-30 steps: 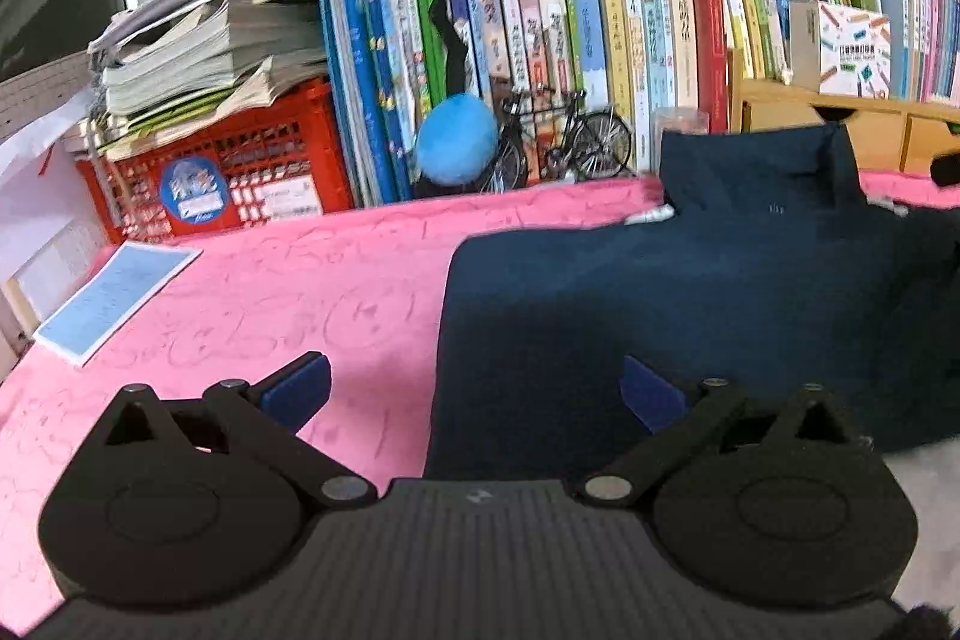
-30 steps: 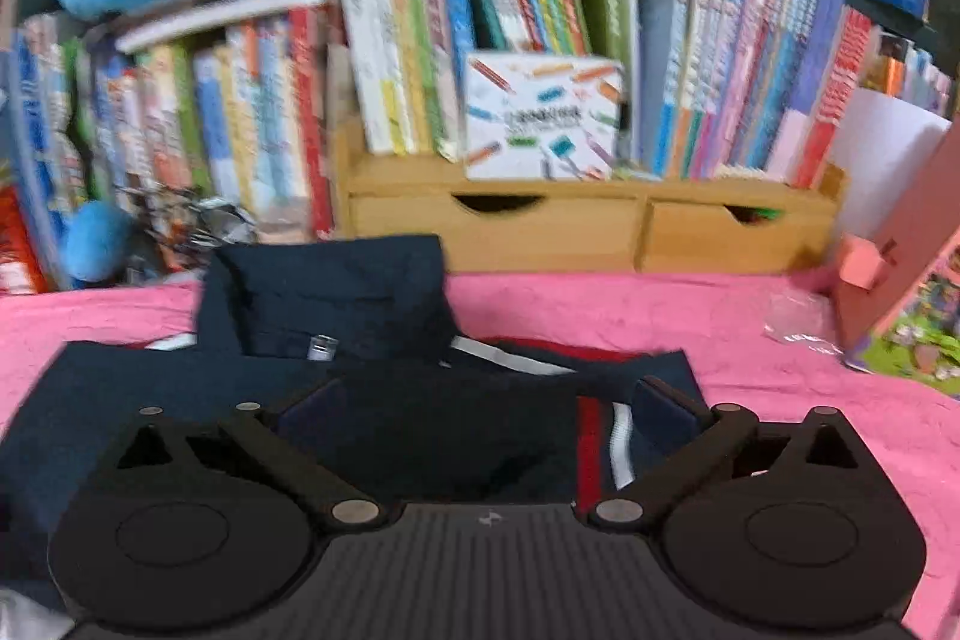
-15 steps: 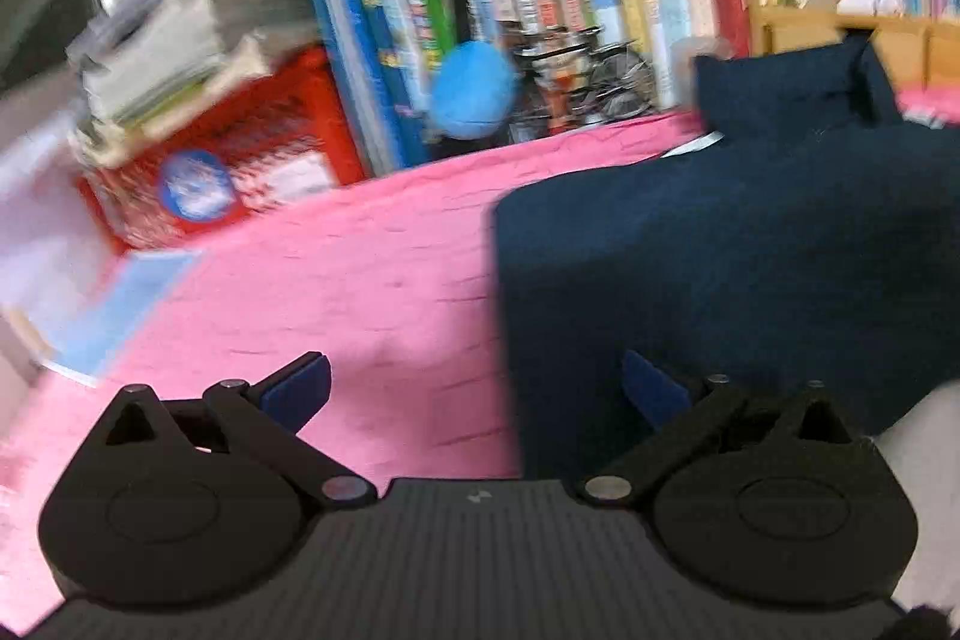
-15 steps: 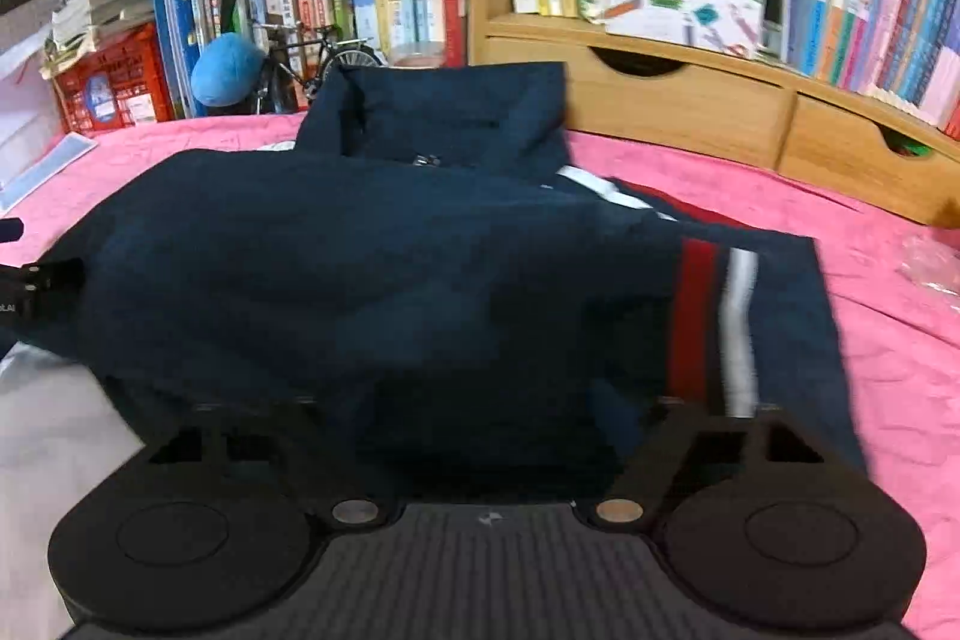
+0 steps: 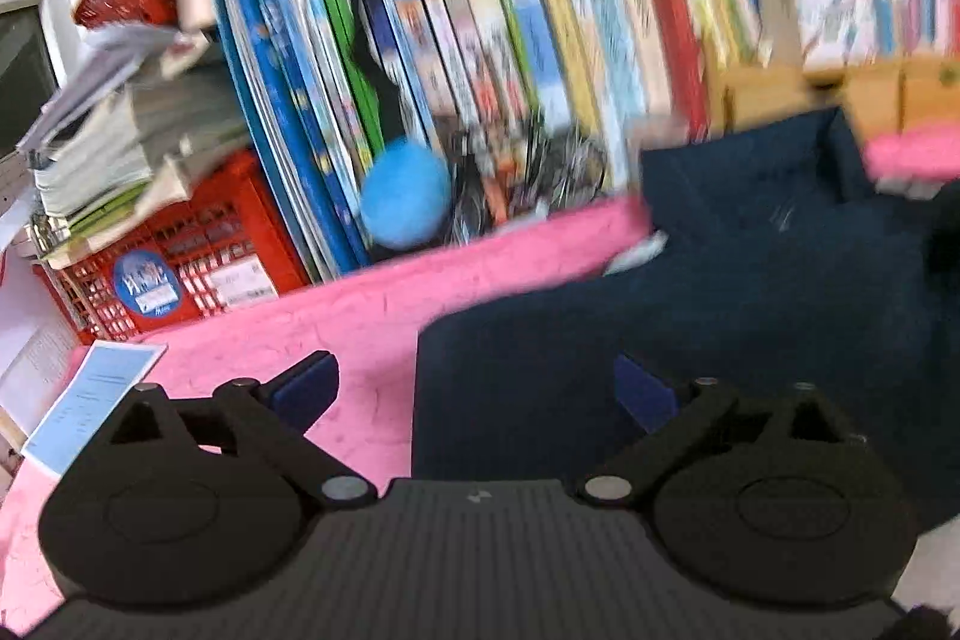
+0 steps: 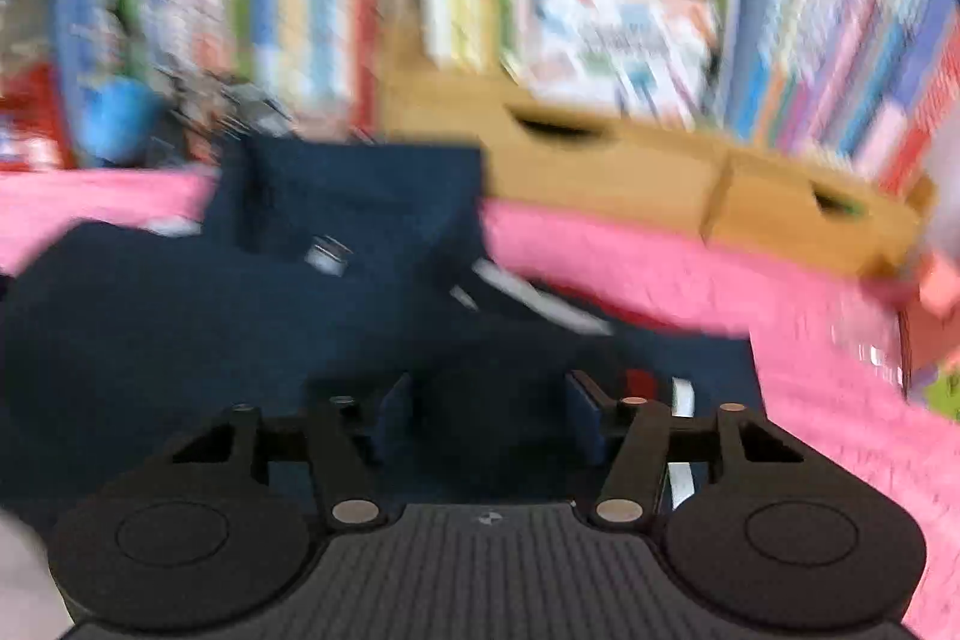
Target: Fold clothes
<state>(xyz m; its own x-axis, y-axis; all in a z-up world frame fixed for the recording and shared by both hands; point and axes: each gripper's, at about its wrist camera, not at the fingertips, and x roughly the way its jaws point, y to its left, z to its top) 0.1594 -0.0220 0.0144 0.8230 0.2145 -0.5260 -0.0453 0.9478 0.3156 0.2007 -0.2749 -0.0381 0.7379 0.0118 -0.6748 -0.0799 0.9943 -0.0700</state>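
Observation:
A navy garment (image 5: 750, 328) lies spread on the pink table cover (image 5: 372, 316), its collar end toward the books. My left gripper (image 5: 471, 388) is open just above the garment's left edge, with its left finger over pink cover and its right finger over navy cloth. In the right wrist view the same garment (image 6: 180, 340) fills the lower left, and a red and white striped cuff (image 6: 642, 382) shows by the right finger. My right gripper (image 6: 489, 415) has its fingers drawn about halfway together, with dark fabric bunched between the pads. Both views are blurred.
Upright books (image 5: 492, 40) line the back. A red crate (image 5: 198, 250) holding paper stacks, a blue ball (image 5: 405, 196) and a blue sheet (image 5: 90, 406) sit on the left. A wooden drawer unit (image 6: 600, 172) stands behind the garment. Pink cover (image 6: 660, 274) lies bare to the right.
The right gripper's fingers have narrowed from wide open onto the navy fabric, and its view has tilted up. The left gripper stays open, and its view has swung up and to the left.

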